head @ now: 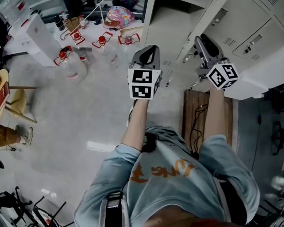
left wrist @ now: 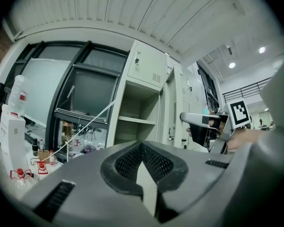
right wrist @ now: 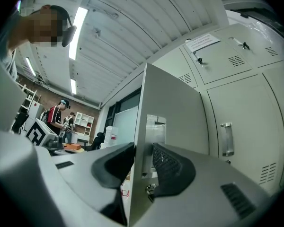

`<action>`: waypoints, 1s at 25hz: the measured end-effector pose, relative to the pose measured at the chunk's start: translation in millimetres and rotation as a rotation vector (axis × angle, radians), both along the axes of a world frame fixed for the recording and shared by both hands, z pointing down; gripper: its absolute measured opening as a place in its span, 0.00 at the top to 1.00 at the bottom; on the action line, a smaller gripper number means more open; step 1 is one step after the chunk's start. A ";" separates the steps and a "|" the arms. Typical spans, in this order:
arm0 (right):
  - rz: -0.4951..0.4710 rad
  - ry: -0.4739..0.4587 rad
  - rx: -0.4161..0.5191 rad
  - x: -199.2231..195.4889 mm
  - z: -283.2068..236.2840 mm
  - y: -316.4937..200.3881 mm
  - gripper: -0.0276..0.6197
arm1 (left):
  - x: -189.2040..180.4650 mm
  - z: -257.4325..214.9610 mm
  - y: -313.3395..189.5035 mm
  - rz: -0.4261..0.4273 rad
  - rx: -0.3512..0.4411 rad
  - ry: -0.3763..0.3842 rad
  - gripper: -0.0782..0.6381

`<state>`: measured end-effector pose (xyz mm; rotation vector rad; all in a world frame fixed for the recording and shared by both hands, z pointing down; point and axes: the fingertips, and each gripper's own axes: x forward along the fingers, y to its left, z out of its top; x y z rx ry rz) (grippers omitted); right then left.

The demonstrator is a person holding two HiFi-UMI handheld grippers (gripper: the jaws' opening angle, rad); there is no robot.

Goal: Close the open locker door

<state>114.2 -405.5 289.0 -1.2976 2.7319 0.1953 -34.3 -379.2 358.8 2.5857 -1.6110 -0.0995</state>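
Grey lockers (right wrist: 236, 93) line the wall; the right gripper (right wrist: 143, 163) clamps the open door (right wrist: 173, 108), the left gripper (left wrist: 143, 161) is closed on nothing. Swung hastily, the thin edge could slip free.

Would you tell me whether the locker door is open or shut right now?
Open: the locker door stands out from the closed lockers, edge-on between the right gripper's fingers.

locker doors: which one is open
The pale grey metal locker door clamped edge-on in the right gripper; it stands out from the bank, while the grey doors beside it lie flush.
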 end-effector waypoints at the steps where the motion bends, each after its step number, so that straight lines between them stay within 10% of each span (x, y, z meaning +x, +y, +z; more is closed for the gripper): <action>1: -0.006 0.001 0.004 -5.2 -1.4 -3.8 0.76 | -3.1 0.3 -2.7 -0.005 0.000 0.001 0.87; 25: -0.072 -0.012 -0.022 -120.3 0.3 -104.4 0.79 | -93.3 10.7 -99.0 -0.076 -0.035 0.003 0.87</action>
